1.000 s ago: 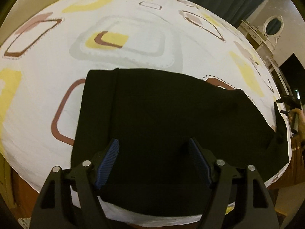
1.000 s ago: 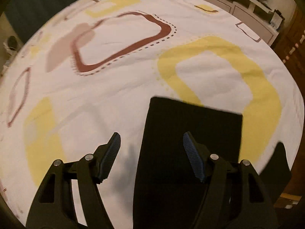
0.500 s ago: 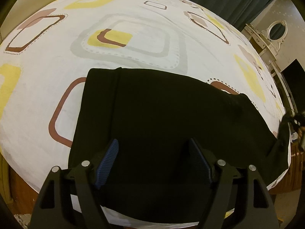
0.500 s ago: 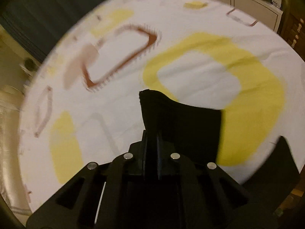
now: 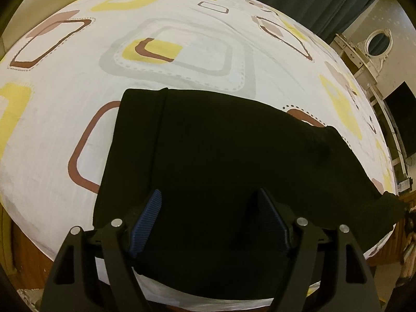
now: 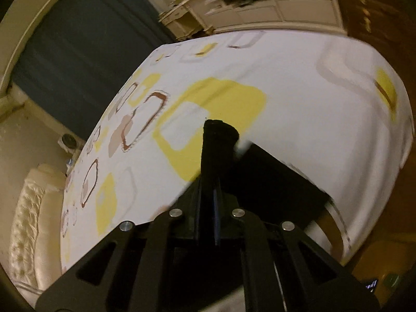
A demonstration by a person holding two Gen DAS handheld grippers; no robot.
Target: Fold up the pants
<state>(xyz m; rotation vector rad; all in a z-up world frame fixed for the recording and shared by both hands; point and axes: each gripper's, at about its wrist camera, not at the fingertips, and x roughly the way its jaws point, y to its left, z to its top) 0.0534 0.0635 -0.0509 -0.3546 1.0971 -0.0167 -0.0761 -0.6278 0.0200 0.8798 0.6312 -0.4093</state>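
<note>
The black pants [image 5: 234, 161] lie spread on the bed [image 5: 65, 119], on its patterned sheet, just ahead of and partly under the left hand-held gripper [image 5: 208, 223]. That gripper hangs over the cloth with its blue-padded fingers [image 5: 147, 221] well apart, holding nothing. The right hand-held gripper [image 6: 212, 182] has its fingers pressed together on one end of the pants [image 6: 218, 140], which stands up out of the grip in a soft bunch above the sheet; the rest trails down to the gripper's right, toward the bed's edge.

The cloth looks soft, limp and light: it sags from the pinch and keeps no shape of its own, so a single hold will probably let the far side droop and crease. A pinch at a corner or hem, through all the layers, should serve best. For the left gripper, the nearest good hold seems to be the seamed band [image 5: 137, 140] ahead and to its left.
</note>
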